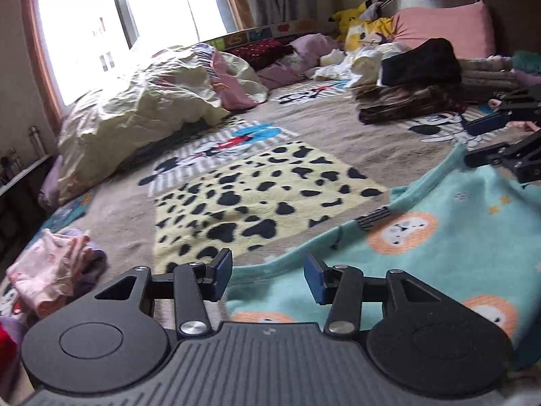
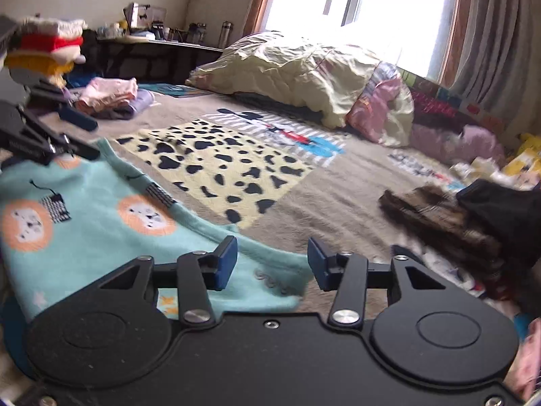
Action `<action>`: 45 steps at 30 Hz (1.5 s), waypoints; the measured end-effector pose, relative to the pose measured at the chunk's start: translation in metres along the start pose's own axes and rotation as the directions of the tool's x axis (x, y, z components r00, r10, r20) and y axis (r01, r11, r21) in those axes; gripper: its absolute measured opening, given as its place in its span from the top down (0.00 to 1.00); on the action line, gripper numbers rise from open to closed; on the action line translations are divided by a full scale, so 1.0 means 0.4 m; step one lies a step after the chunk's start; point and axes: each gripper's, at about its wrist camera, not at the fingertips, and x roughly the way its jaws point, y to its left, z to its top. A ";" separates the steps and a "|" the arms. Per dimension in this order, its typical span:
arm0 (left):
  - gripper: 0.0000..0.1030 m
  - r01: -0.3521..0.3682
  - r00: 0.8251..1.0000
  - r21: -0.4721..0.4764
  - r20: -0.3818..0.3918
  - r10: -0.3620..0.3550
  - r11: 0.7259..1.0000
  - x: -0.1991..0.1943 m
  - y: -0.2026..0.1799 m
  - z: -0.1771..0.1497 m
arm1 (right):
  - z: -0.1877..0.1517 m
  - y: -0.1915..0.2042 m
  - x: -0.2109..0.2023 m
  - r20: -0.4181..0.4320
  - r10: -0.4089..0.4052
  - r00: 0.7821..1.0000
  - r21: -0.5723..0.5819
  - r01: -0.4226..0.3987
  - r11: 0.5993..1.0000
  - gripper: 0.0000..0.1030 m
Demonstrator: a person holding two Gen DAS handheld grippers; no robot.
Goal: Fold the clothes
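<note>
**Both tongs spread wide above a turquoise lion garment on the bed**

Far left in the left wrist view: a small pile of pink clothes [image 1: 50, 277] near the bed's edge. Just right of it, the left gripper [image 1: 267, 279], blue pads well apart, nothing between them, poised over the near edge of the turquoise garment with orange lion faces [image 1: 439, 247]. Beyond, flat on the beige cartoon-print bed cover [image 1: 355, 135]: a yellow cloth with black spots [image 1: 257, 199], its near corner tucked under the turquoise hem. Further back, a rumpled cream duvet [image 1: 145, 111]. Toward the right, a dark folded stack [image 1: 419, 64] before a pink pillow [image 1: 446, 30]. At the right edge, the right gripper [image 1: 487, 142], likewise gaping, just above the garment's far corner.

From the right wrist view: the turquoise garment [image 2: 101, 216] spread flat at left, the right gripper [image 2: 272, 264] open above its corner, brown clothing [image 2: 436, 216] at right.
</note>
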 end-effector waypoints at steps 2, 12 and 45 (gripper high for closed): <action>0.53 0.019 0.996 -0.015 -0.087 -0.020 1.000 0.046 -0.012 -0.020 | -0.031 -0.007 0.051 -0.083 0.059 0.995 0.077 -0.052 0.996 0.58; 0.52 0.113 0.989 -0.486 -0.030 -0.146 0.867 0.046 0.155 -0.095 | -0.116 -0.148 0.043 0.057 0.148 0.987 0.576 -0.154 0.803 0.60; 0.27 0.230 0.954 -0.830 0.090 -0.285 0.508 -0.109 0.145 -0.253 | -0.221 -0.070 -0.091 0.103 0.251 0.962 0.809 -0.228 0.542 0.19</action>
